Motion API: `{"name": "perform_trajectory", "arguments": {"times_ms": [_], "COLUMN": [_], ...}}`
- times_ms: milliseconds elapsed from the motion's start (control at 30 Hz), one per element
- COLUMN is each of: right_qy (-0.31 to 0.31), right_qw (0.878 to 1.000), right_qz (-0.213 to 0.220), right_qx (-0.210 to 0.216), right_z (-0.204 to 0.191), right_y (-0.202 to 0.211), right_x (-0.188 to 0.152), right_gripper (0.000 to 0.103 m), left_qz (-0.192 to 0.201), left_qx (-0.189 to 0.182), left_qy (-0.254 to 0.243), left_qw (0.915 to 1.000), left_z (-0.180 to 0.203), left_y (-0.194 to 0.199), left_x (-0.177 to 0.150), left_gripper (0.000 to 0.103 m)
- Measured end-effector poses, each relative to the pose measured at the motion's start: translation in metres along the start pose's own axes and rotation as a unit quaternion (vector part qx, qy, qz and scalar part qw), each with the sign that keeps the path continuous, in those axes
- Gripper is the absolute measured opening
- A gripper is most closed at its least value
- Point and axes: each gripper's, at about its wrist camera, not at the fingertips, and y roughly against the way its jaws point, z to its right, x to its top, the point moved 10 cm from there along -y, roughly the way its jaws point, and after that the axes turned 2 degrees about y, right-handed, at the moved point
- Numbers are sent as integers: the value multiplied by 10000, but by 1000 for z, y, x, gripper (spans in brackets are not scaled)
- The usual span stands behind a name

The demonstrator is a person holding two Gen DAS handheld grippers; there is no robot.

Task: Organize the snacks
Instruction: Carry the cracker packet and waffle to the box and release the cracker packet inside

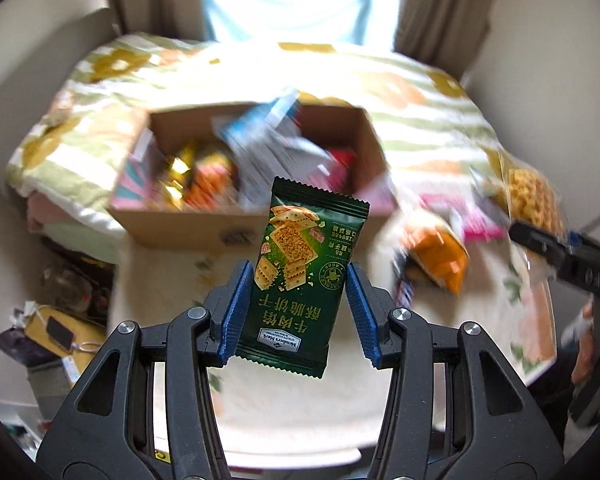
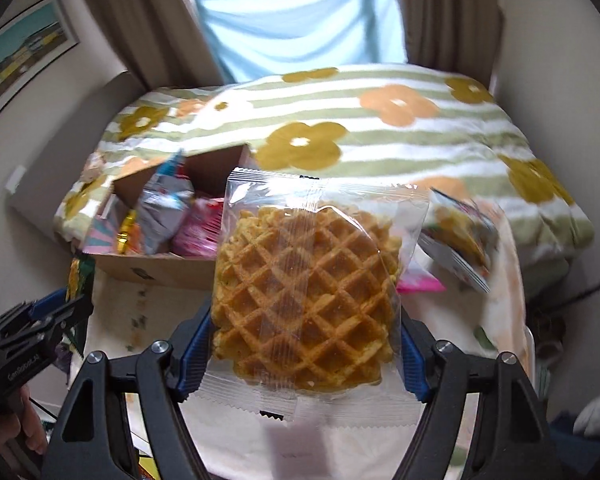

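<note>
My left gripper (image 1: 296,312) is shut on a dark green cracker packet (image 1: 300,276), held upright above the table in front of an open cardboard box (image 1: 188,228) full of snack packs. My right gripper (image 2: 304,344) is shut on a clear-wrapped waffle (image 2: 304,300), held up over the table to the right of the box (image 2: 156,270). The waffle also shows at the far right of the left wrist view (image 1: 534,196), with the right gripper's body below it. The left gripper's body shows at the lower left of the right wrist view.
Loose snack packs lie on the table right of the box: an orange bag (image 1: 440,256), pink packs (image 1: 480,228), and a printed packet (image 2: 460,240). A flower-patterned blanket (image 2: 380,128) covers the bed behind. Clutter sits on the floor at left (image 1: 60,328).
</note>
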Motion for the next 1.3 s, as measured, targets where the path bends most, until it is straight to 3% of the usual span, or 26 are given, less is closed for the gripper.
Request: {"name": "perform_trajectory", "arguments": {"times_ms": [300,567,633,667,833,1067,1300], "right_qy": [590,780,768,775,774,959,642], "right_qw": [9967,9944,9943,9943,9941,9917,9940], "right_qz": [-5,-201,-259,-289,-415,-471,-502], "right_qx": [566,678,686,675,644,714,724], "right_z": [-98,-137,-137,-138,-136,-150,-137], "right_y": [-42,-88,-94,-97,-107,-117,-126], "right_x": [55,78,80,81,86,94,102], "right_gripper": [73,73,73,73,73,73,74], "left_qz": [168,-166,-283,-277,-275,-340,-361], "left_qx": [343,342,401,448,591,508,410], "left_qy": [268,451,432,448,341,422,366], "left_qw": [9989,9983,9979,9976,9973,9972,9978], "left_z": [-66,-111,-117,-120,-130,-134,-127], "left_y": [-21,-85,-96,-99,-101,-94,-94], "left_x": [83,114,111,110,97,73,69], "left_gripper": [44,47,79,103,103,103,103]}}
